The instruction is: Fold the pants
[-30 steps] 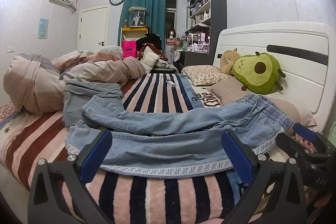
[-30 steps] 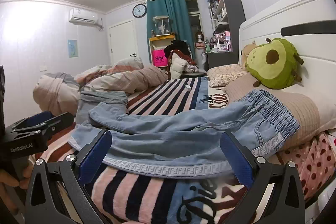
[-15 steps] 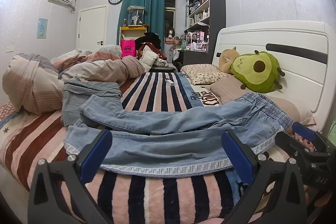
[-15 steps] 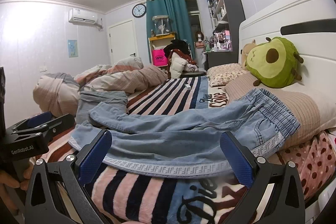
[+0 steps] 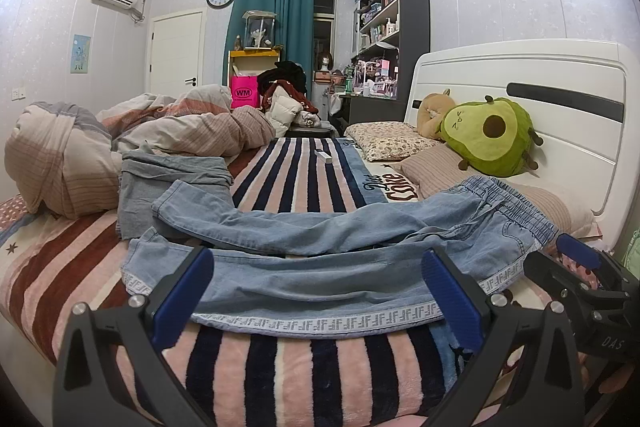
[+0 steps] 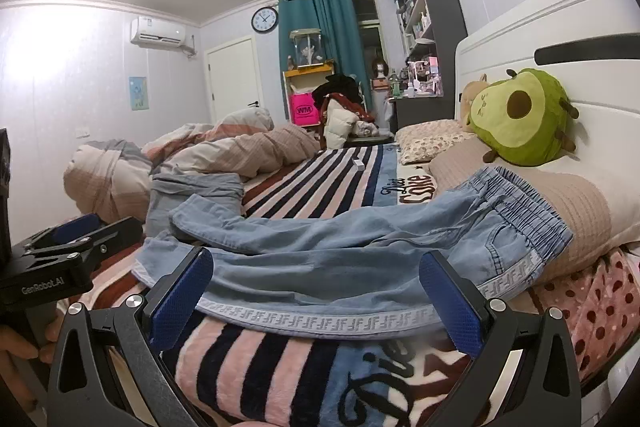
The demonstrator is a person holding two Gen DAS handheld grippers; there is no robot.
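Light blue denim pants (image 5: 320, 263) lie spread across the striped blanket (image 5: 304, 367), waistband at the right against a beige pillow, legs running left, a patterned white stripe along the near edge. They also show in the right wrist view (image 6: 340, 267). My left gripper (image 5: 318, 289) is open and empty, just in front of the near leg. My right gripper (image 6: 316, 293) is open and empty, in front of the near edge. The right gripper shows at the right in the left wrist view (image 5: 580, 279); the left gripper shows at the left in the right wrist view (image 6: 68, 247).
A folded grey garment (image 5: 168, 183) lies by the leg ends. A bunched duvet (image 5: 120, 143) fills the far left of the bed. An avocado plush (image 5: 488, 135) and pillows (image 5: 384, 145) sit by the white headboard (image 5: 520, 79). A small white box (image 5: 323, 155) lies on the blanket.
Both views have shifted very slightly; the pants and both open grippers stay as they were.
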